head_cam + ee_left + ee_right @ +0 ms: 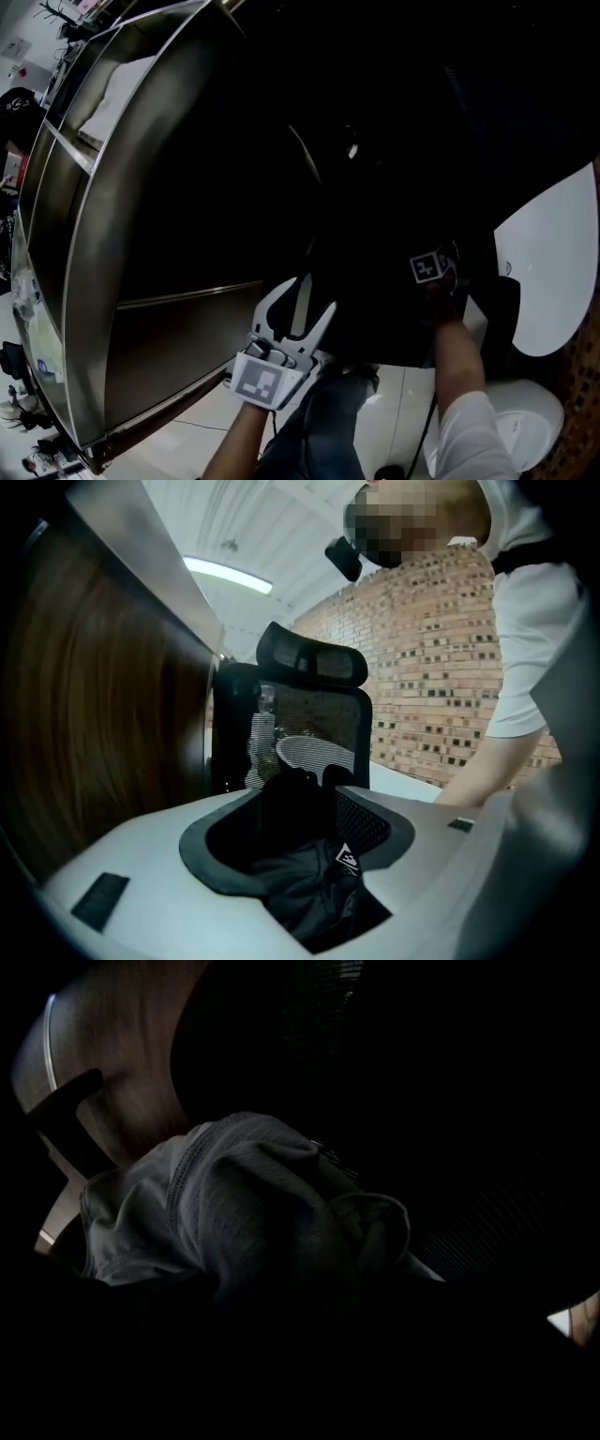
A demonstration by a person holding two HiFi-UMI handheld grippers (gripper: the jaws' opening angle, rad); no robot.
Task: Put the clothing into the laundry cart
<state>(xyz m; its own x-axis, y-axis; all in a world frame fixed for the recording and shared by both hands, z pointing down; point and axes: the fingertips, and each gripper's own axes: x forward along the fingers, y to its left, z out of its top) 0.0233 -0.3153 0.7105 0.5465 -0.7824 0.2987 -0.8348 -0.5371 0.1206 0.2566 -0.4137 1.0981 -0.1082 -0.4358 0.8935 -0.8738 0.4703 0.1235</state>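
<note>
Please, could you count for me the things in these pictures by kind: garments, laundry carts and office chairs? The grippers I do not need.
garments: 2, the black garment and the grey garment
laundry cart: 1
office chair: 1
total: 4

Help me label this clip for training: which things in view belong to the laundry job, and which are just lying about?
Part of the job:
- black garment, held by the left gripper
- grey garment
- metal cart

Just lying about:
- office chair
- white table
- brick wall
</note>
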